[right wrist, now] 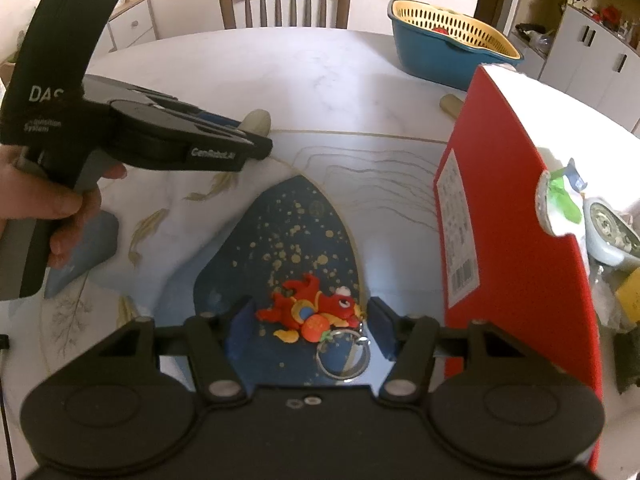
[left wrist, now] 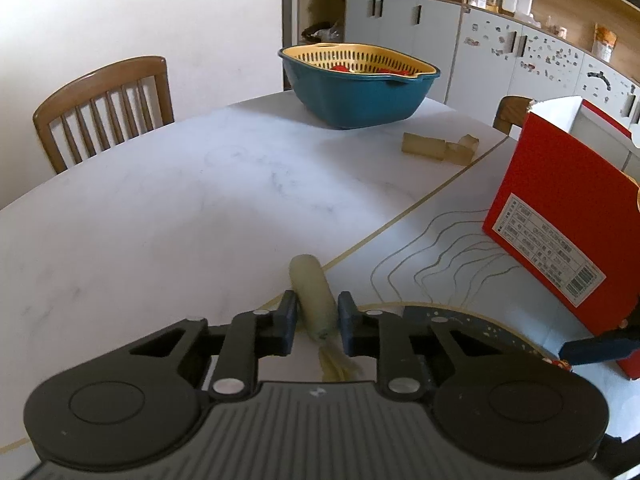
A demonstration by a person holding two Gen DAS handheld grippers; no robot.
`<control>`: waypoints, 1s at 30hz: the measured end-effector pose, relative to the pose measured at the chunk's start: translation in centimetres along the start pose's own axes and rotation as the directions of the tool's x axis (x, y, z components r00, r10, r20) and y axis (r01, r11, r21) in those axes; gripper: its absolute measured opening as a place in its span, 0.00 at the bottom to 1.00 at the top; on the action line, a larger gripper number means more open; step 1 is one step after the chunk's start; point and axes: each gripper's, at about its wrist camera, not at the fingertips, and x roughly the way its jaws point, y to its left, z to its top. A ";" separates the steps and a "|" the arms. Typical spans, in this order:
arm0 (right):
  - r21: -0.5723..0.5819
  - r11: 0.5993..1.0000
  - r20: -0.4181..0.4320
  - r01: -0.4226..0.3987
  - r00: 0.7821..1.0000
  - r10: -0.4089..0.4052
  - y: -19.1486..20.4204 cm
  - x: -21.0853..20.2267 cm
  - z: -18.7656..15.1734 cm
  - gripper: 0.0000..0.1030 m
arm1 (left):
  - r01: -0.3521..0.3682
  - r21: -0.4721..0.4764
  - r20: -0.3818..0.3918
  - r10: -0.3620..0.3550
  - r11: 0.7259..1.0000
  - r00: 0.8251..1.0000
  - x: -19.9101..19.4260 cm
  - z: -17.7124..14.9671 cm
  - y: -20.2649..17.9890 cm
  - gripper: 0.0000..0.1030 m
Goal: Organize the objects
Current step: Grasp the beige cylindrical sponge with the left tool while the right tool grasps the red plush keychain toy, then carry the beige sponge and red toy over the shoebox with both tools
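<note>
Two grippers at work, one thing each. Left gripper (left wrist: 317, 322): jaws clenched on a pale, translucent cylinder (left wrist: 312, 292) lying on the bench (left wrist: 160, 208), pads pressing its near half from both sides. Its long axis runs along the gripper's own line, rounded end pointing far toward the blue basin with a yellow strainer insert (left wrist: 352, 92), frayed stringy end trailing near, under the gripper body. It lies across the gold line inlaid in the bench top.

Right gripper (right wrist: 308, 320): jaws released, partly spread, straddling a red fish keychain (right wrist: 312, 312) without touching it. The keychain lies flat on the dark blue speckled patch of the bench, long axis running left to right, head to the right, metal ring (right wrist: 342, 354) nearest the camera.

Step in hand, by my reading: pick-up. The left has its grasp; the right is lined up. Next move calls for a lift of the cylinder and carry toward the basin or the open red box (right wrist: 516, 216) at right; which is the target I cannot tell.
</note>
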 end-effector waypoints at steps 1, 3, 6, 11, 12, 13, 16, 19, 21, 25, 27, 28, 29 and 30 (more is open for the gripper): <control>0.005 1.000 0.000 -0.003 1.000 0.003 0.0 -0.2 0.0 0.57 | 0.000 -0.008 -0.002 0.000 1.000 1.000 0.0 0.0 0.1 0.18; 0.013 1.000 0.005 -0.012 1.000 0.012 0.0 -0.7 -0.1 0.57 | 0.001 -0.026 -0.005 -0.001 1.000 1.000 -0.2 -0.1 0.4 0.16; 0.023 0.999 0.009 -0.023 1.000 0.022 0.0 -1.5 -0.2 0.57 | 0.008 -0.051 -0.013 -0.009 0.999 1.000 -0.6 -0.4 0.8 0.15; 0.032 0.999 0.011 -0.031 0.999 0.031 -0.1 -3.2 -0.5 0.57 | 0.014 -0.063 -0.016 -0.015 0.998 1.000 -2.0 -1.5 0.8 0.15; 0.030 0.999 0.010 -0.031 0.999 0.031 -0.1 -3.6 -0.5 0.57 | 0.014 -0.065 -0.019 -0.016 0.998 1.000 -2.2 -1.7 0.8 0.15; 0.027 0.999 0.007 -0.029 1.000 0.028 -0.1 -4.0 -0.6 0.57 | 0.018 -0.071 -0.021 -0.019 0.997 1.000 -2.6 -2.0 0.8 0.15; 0.040 0.999 0.005 -0.033 0.999 0.033 -0.5 -5.4 -0.9 0.57 | 0.023 -0.086 -0.020 -0.025 0.996 0.999 -3.9 -2.6 0.5 0.15; 0.044 0.998 0.014 -0.050 0.999 0.049 -0.8 -6.9 -1.2 0.57 | 0.027 -0.086 -0.015 -0.028 0.996 1.000 -5.6 -3.0 -0.1 0.15; 0.033 0.998 0.028 -0.053 0.998 0.052 -0.8 -8.0 -1.3 0.57 | 0.025 -0.093 -0.011 -0.026 0.995 1.000 -6.7 -3.0 -0.5 0.15; 0.035 0.997 0.054 -0.075 0.996 0.073 -1.2 -9.9 -1.4 0.57 | 0.020 -0.114 0.012 -0.019 0.993 1.000 -9.5 -2.6 -1.1 0.15; 0.039 0.995 0.072 -0.090 0.994 0.087 -1.4 -11.1 -1.4 0.57 | 0.028 -0.117 0.027 -0.025 0.993 0.999 -10.8 -2.2 -1.5 0.15; 0.039 0.994 0.082 -0.101 0.992 0.097 -1.6 -11.8 -1.4 0.57 | 0.028 -0.112 0.035 -0.024 0.993 0.999 -11.6 -2.0 -1.8 0.15; 0.037 0.993 0.091 -0.110 0.990 0.106 -1.6 -12.3 -1.3 0.57 | 0.026 -0.106 0.041 -0.021 0.994 0.999 -12.1 -1.7 -2.1 0.15; 0.037 0.992 0.100 -0.117 0.989 0.113 -1.7 -12.9 -1.3 0.57 | 0.025 -0.100 0.046 -0.020 0.995 0.999 -12.7 -1.5 -2.4 0.15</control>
